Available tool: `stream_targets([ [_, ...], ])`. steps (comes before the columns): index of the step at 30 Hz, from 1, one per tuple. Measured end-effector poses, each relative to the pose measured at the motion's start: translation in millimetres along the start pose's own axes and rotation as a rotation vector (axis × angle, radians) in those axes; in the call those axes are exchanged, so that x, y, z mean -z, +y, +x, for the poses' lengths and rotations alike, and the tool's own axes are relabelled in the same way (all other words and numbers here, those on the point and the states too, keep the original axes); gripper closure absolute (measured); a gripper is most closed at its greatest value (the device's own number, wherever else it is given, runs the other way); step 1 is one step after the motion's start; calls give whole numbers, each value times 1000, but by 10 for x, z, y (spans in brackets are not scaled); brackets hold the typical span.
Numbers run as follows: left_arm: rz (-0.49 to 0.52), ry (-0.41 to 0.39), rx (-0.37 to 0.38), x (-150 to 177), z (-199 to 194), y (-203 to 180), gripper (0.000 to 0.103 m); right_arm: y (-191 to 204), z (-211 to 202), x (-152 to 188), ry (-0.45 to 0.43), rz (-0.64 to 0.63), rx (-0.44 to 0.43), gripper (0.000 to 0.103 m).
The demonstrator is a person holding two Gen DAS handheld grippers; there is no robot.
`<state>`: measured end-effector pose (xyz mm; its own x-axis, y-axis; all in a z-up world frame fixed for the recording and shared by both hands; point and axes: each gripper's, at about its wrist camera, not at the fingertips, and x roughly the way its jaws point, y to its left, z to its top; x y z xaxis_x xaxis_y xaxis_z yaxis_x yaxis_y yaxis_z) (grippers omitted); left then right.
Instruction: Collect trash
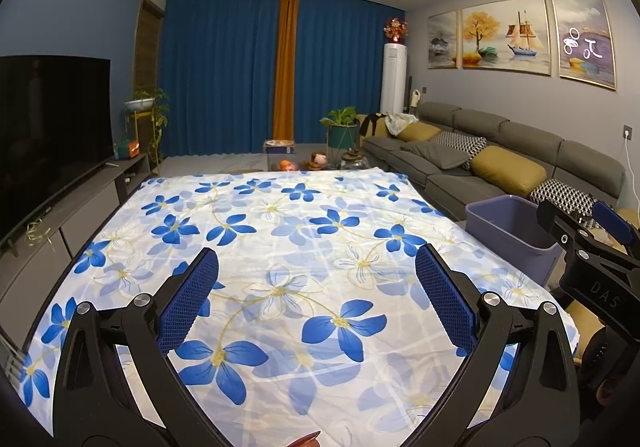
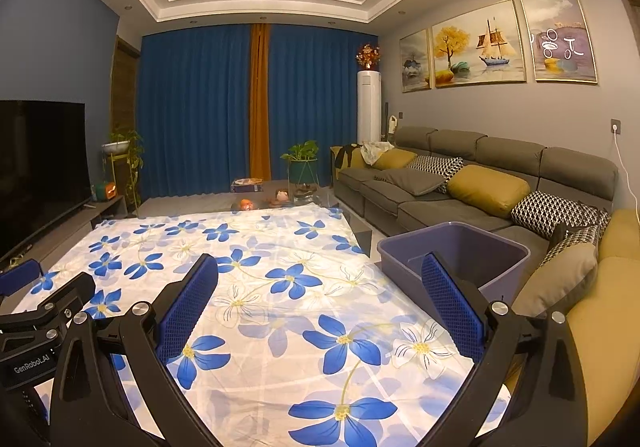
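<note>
A table covered with a white cloth printed with blue flowers (image 1: 280,247) fills both views (image 2: 260,287). A purple plastic bin (image 1: 516,223) stands at the table's right edge; in the right wrist view the bin (image 2: 452,247) looks empty as far as I can see. My left gripper (image 1: 316,283) is open and empty above the cloth. My right gripper (image 2: 320,291) is open and empty, with its right finger (image 2: 452,311) in front of the bin. A small reddish-brown edge (image 1: 306,439) shows at the bottom of the left wrist view; I cannot tell what it is.
A grey sofa (image 2: 460,187) with yellow and patterned cushions runs along the right. A TV (image 1: 48,119) on a low cabinet is at the left. Blue curtains, potted plants and small items on the floor lie beyond the table's far edge.
</note>
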<state>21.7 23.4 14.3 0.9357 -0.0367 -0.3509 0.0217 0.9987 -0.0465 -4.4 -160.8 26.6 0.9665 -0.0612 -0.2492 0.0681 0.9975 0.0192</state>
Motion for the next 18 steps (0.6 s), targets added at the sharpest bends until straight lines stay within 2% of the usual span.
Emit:
stream_targets([
  [18,4,6,0,16,9,-33,6,2,-4,3,2,2,0,5],
])
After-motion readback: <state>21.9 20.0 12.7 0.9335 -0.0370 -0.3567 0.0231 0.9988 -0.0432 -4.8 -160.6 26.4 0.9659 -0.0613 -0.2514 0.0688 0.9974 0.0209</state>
